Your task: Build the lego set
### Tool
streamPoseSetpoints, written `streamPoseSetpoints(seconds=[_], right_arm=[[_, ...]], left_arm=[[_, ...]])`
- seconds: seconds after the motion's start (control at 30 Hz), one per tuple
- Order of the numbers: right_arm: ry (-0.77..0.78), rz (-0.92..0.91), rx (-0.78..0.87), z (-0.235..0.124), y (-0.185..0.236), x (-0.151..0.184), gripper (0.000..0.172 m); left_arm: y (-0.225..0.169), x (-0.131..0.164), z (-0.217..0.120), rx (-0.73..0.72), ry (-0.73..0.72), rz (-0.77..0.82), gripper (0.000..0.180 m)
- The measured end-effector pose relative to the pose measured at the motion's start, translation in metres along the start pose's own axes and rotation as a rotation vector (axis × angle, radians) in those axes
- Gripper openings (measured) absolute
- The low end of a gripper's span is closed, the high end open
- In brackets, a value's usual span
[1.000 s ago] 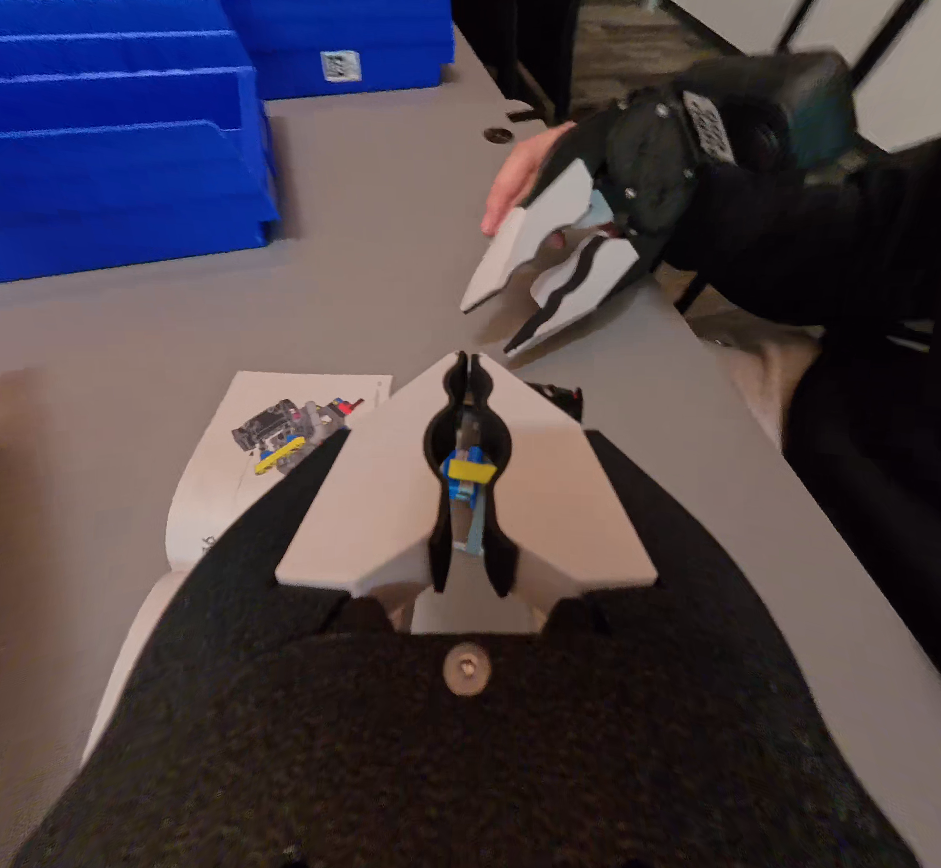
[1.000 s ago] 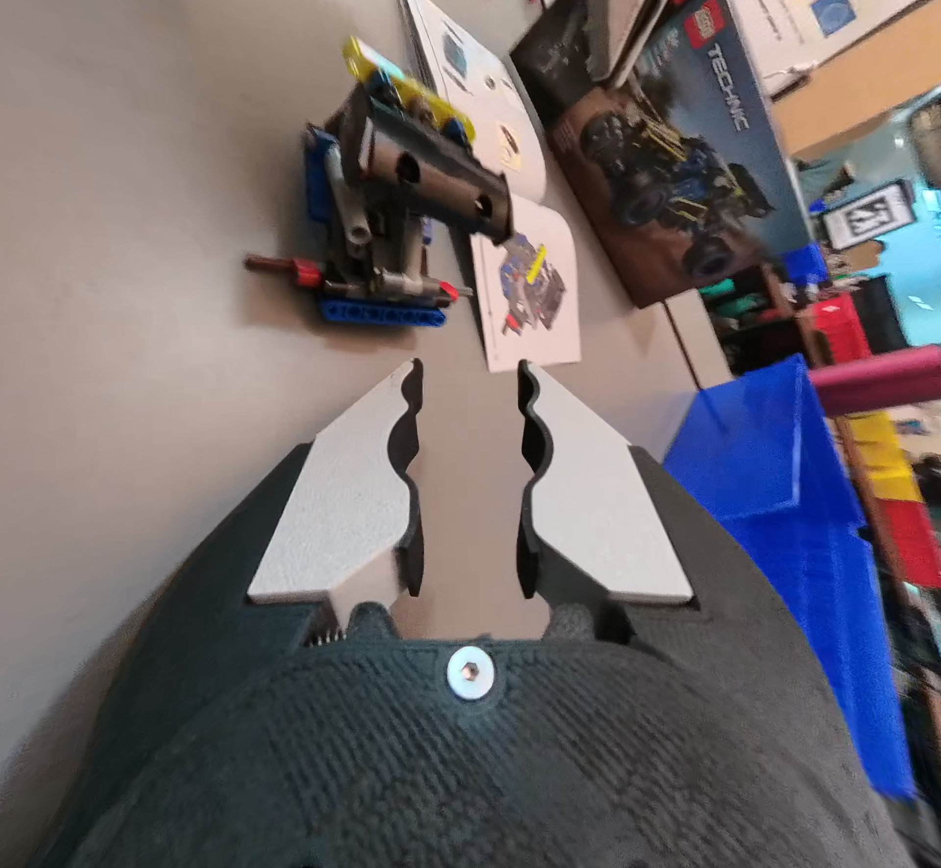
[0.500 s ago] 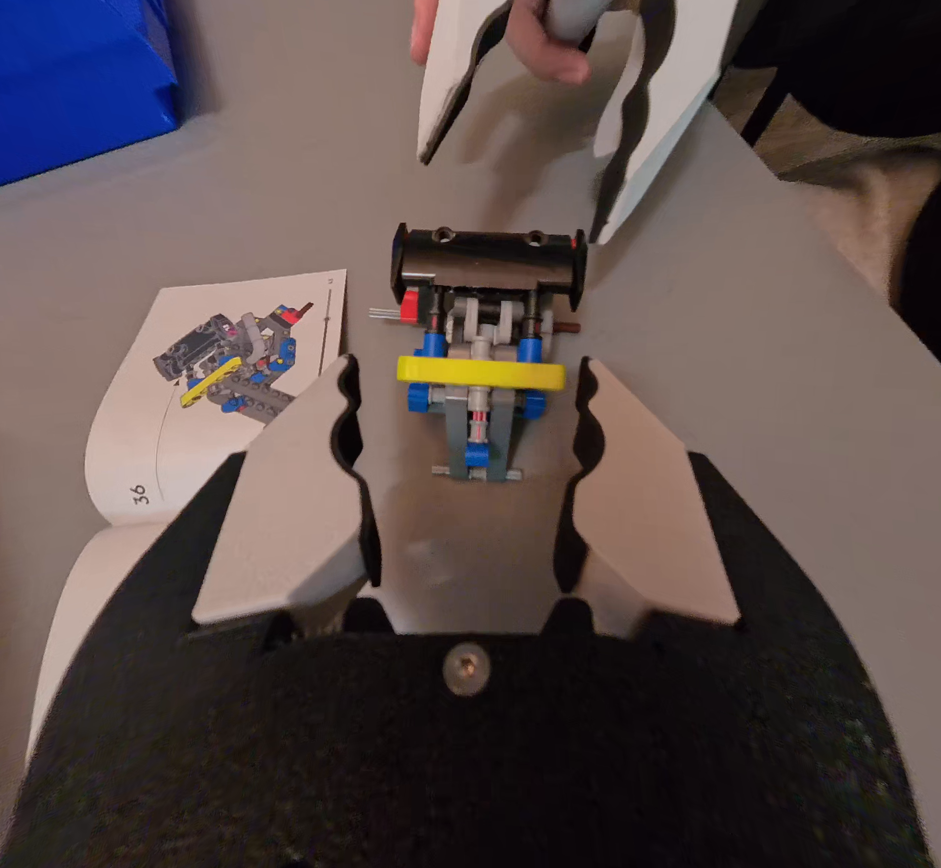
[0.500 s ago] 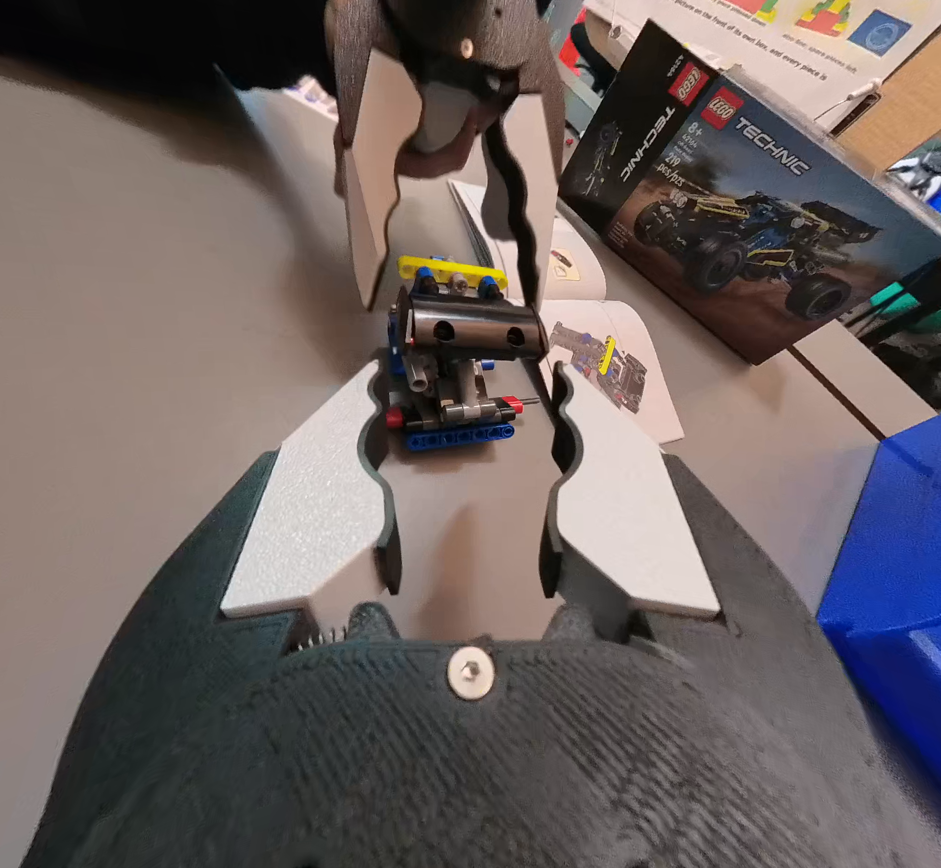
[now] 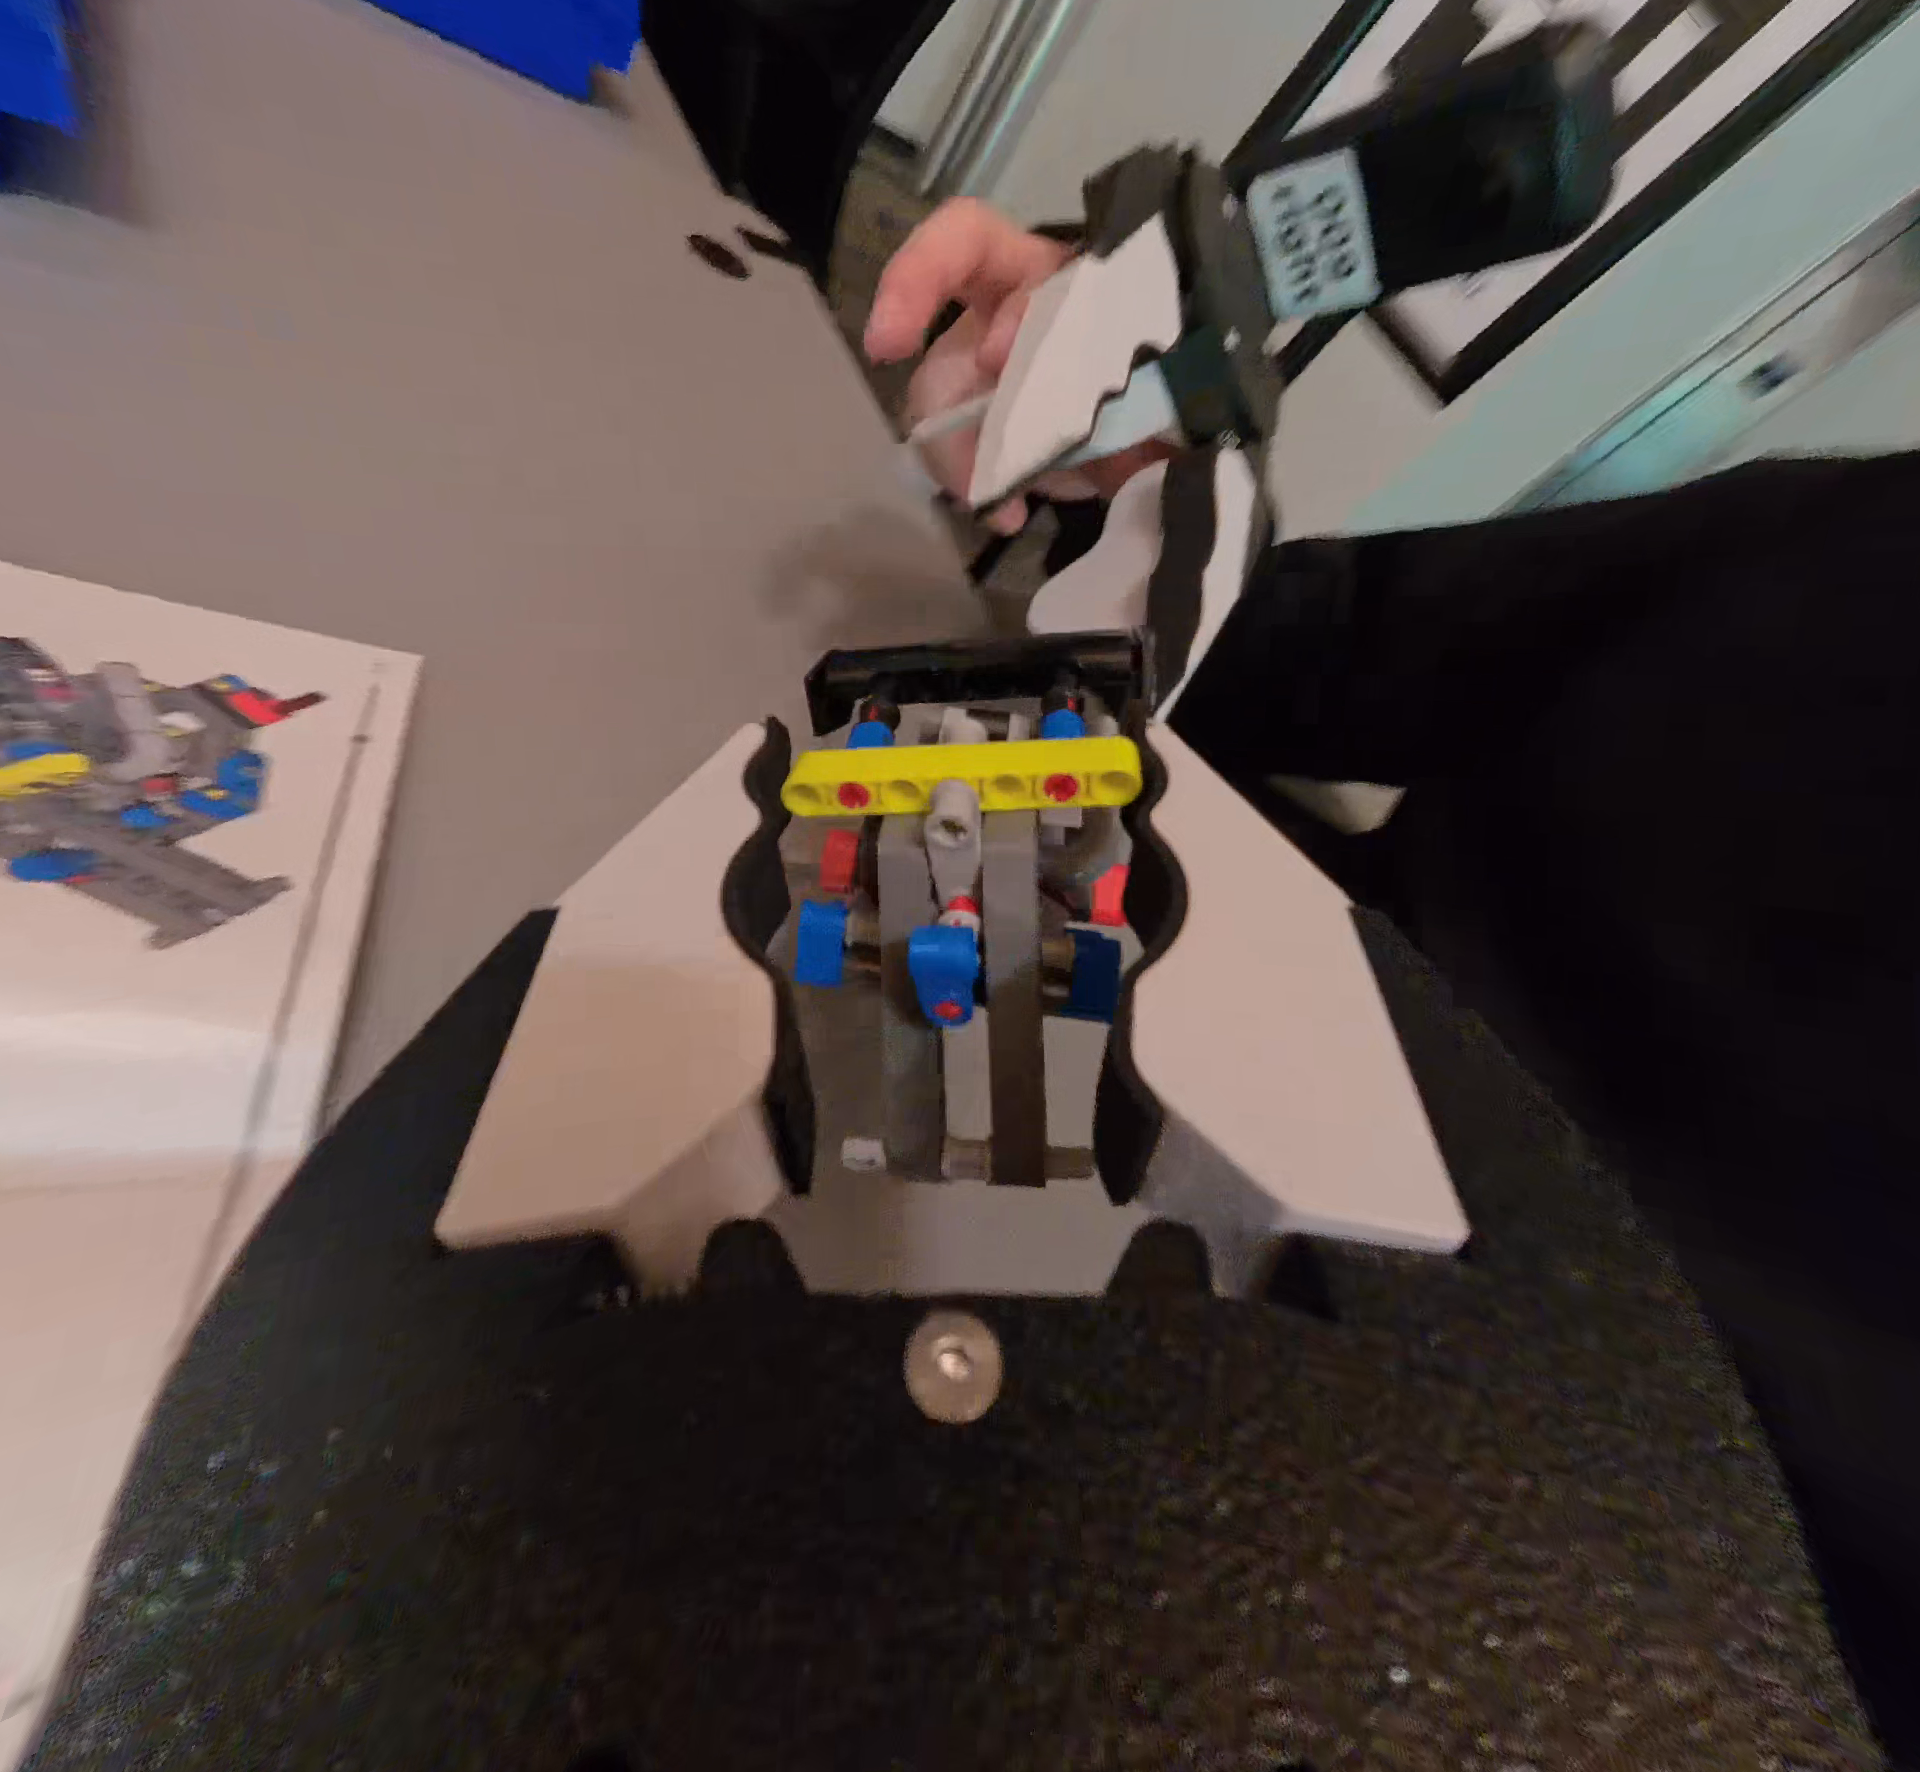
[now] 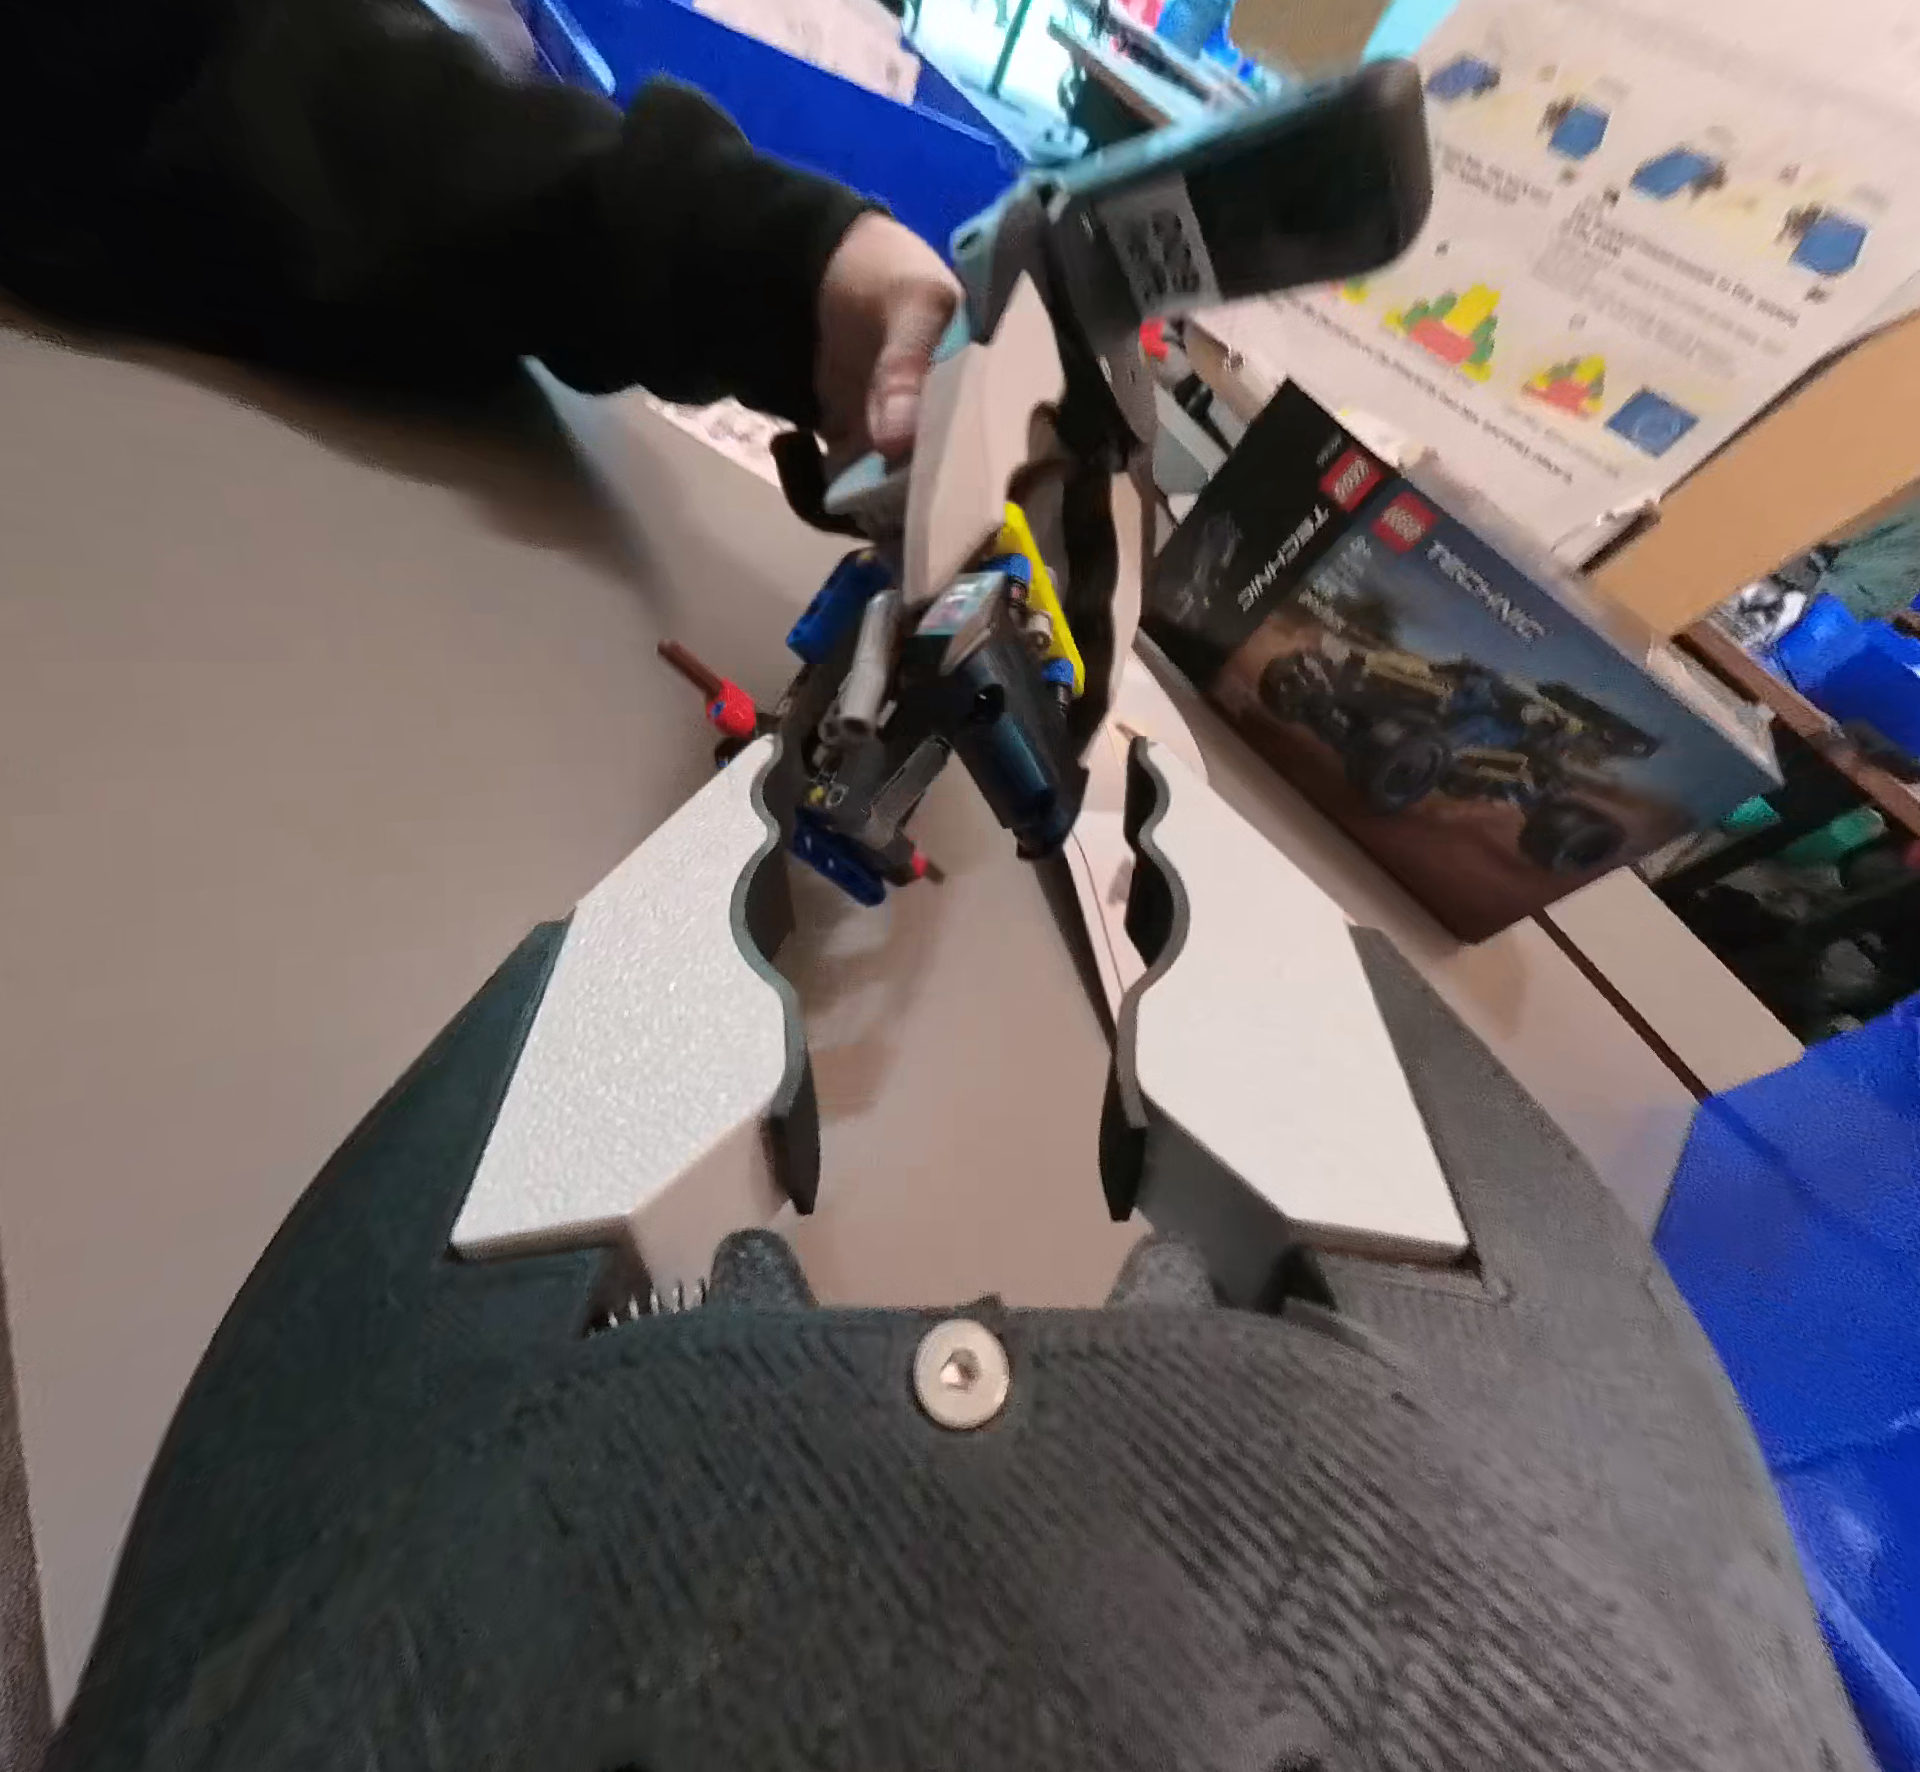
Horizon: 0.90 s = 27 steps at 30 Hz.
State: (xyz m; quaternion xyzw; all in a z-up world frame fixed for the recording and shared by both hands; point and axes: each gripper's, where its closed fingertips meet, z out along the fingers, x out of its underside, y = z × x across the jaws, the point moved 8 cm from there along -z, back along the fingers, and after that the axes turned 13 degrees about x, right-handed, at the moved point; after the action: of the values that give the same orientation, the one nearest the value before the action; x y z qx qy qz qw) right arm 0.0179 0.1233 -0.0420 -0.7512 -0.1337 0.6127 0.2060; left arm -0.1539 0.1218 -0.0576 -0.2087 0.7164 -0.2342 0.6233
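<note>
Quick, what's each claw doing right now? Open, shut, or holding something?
Left gripper: closed on the brick model, lifted and tilted.
Right gripper: open, holding nothing, right beside the model.

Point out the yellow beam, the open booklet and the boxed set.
yellow beam (image 5: 961, 780), left wrist view, middle of the bar's face.
booklet (image 5: 156, 1016), left wrist view, bare lower part of the page.
boxed set (image 6: 1455, 714), right wrist view, its picture face.
</note>
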Motion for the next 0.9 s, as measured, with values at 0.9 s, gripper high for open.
streamPoseSetpoints(seconds=[0.9], right_arm=[[-0.294,-0.032,0.19,-0.016,-0.01,-0.04,0.013]], left_arm=[[-0.053,-0.032,0.017,0.074,-0.13,0.268,0.067]])
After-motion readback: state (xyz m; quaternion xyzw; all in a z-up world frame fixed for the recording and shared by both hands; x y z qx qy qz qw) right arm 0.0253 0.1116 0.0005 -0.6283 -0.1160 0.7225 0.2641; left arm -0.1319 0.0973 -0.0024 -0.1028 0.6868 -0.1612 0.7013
